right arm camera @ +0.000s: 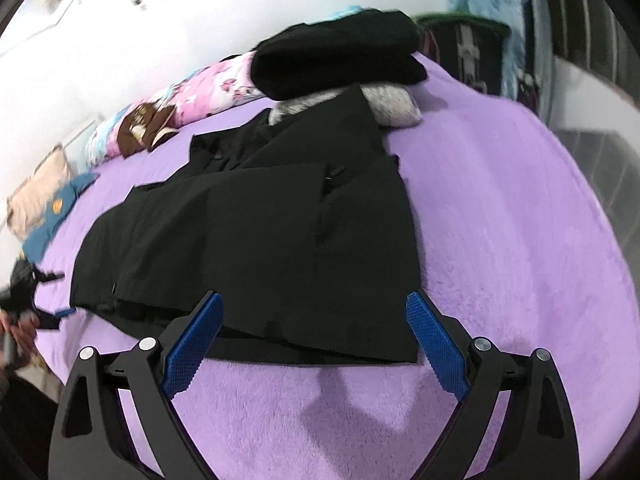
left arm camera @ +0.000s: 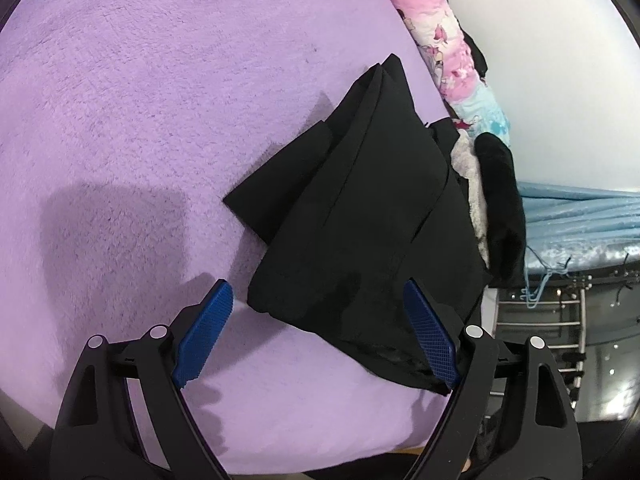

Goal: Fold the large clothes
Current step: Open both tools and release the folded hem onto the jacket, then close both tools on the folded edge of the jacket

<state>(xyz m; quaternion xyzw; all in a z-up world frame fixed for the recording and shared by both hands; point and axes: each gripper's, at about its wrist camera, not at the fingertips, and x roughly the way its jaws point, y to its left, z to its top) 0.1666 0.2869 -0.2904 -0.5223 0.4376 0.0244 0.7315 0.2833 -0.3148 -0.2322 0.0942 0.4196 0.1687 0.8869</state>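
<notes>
Black garment (right arm camera: 256,232) lies partly folded, mid-frame on the purple bed blanket (right arm camera: 500,220); folded black and grey clothes (right arm camera: 340,56) stacked behind it, top centre. Left tongs (left arm camera: 318,300) wide, over the garment's near edge, holding nothing. Right tongs (right arm camera: 314,312) wide, empty, at its hem

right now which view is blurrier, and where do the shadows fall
Right wrist view: softer, with motion smear at its left edge and a gripper shadow on the purple blanket below the black garment. Left wrist view: sharper; a broad dark shadow lies on the blanket left of the garment. Both bend strongly at the fisheye rim.
</notes>
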